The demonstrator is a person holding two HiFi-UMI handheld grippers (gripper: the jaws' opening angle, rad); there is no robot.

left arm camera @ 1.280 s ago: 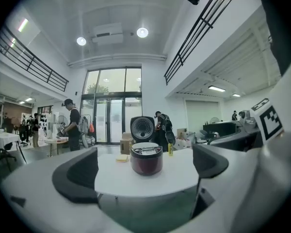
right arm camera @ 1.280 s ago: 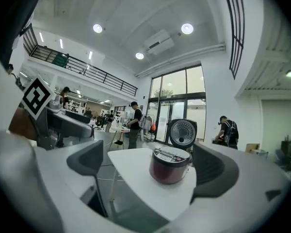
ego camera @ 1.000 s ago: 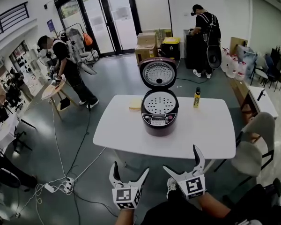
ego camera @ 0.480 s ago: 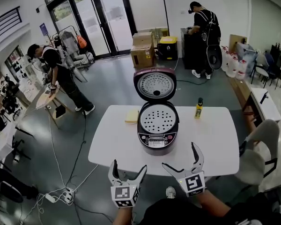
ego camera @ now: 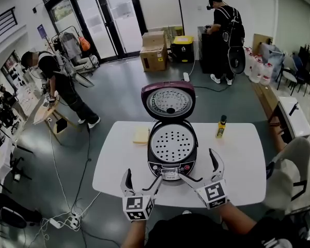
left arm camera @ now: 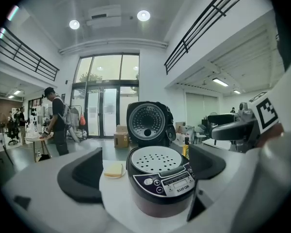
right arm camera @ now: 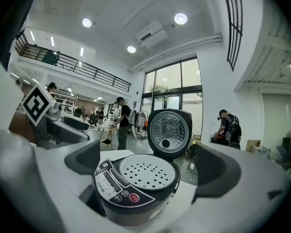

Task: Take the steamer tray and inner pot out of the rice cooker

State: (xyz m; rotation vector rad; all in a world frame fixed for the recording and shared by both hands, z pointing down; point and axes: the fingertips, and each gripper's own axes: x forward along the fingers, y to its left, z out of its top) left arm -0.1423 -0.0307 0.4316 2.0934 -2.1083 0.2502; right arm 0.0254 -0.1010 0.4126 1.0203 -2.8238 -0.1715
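The dark red rice cooker (ego camera: 171,161) stands on the white table (ego camera: 119,164) with its lid (ego camera: 168,101) raised. A white perforated steamer tray (ego camera: 172,142) sits in its mouth and hides the inner pot. My left gripper (ego camera: 141,182) hovers at the table's near edge, just front-left of the cooker. Its jaws are closing, still wide, with nothing between them. My right gripper (ego camera: 199,167) is open at the cooker's front right, one fingertip close to the control panel. Both gripper views look along the jaws at the steamer tray (left arm camera: 153,159) (right arm camera: 145,174).
A yellow bottle (ego camera: 221,126) stands right of the cooker and a yellow sponge (ego camera: 141,135) lies left of it. A grey chair (ego camera: 289,164) is at the table's right end. Two people work farther off, and cables cross the floor at left.
Both grippers and the head camera have come forward to the table. The grippers now sit at the cooker's front instead of well short of the table edge.
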